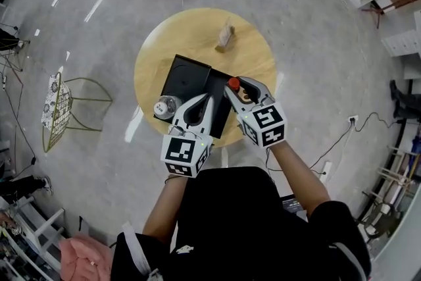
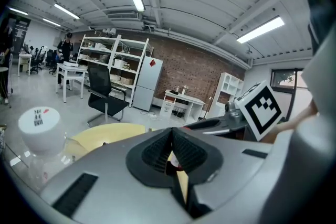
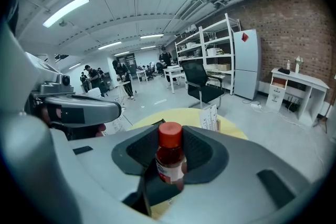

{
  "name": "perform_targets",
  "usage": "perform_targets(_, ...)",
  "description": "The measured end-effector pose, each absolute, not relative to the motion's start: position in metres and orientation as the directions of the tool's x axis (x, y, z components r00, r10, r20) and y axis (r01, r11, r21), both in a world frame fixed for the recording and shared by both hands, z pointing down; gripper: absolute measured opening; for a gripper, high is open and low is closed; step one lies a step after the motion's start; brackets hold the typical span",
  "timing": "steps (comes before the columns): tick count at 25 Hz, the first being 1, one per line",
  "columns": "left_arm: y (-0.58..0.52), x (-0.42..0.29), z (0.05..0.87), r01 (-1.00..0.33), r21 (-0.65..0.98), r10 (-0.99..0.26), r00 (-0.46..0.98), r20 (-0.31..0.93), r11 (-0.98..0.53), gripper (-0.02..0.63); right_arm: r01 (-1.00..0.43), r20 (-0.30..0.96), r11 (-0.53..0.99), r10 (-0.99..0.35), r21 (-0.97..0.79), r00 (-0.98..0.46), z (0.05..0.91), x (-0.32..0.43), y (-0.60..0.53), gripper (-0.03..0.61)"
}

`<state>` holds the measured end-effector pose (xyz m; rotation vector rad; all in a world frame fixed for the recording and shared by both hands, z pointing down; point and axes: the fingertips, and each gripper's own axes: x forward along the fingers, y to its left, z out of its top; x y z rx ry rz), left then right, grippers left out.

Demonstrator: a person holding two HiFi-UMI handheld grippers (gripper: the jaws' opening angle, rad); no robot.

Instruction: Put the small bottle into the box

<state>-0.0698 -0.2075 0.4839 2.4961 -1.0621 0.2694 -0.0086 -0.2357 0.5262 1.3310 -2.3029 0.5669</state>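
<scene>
Small bottle [image 3: 169, 157]: red cap, reddish contents, white label (print unreadable), upright. Right gripper [image 1: 241, 89] clenched on its body, holding it over right part of black box [image 1: 186, 77] on round table [image 1: 253, 52]. Left gripper [image 2: 171, 150] jaws pressed together, empty.

A round wooden counter [image 1: 197, 29] fills the middle of the frame and carries a black box [image 1: 186, 79]. The right tongs [image 1: 235, 85] grip a red-capped small bottle [image 1: 233, 83] at the box's right edge. The left tongs [image 1: 205, 99], jaws together, hover just below, beside a clear white-capped bottle [image 1: 164, 105].
</scene>
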Motion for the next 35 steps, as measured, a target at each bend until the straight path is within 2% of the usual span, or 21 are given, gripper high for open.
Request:
perform_targets(21, -0.256, -0.055, 0.578, -0.76, 0.338, -0.594, 0.647, 0.478, -0.556, 0.011, -0.88, 0.639, 0.435, -0.627, -0.188, -0.447, 0.623, 0.007, -0.275, 0.132)
perform_targets(35, -0.257, -0.055, 0.598, -0.764, 0.341, -0.577, 0.64, 0.507, -0.548, 0.011, -0.878, 0.671, 0.459, -0.61, -0.135, -0.422, 0.654, 0.004, -0.268, 0.132)
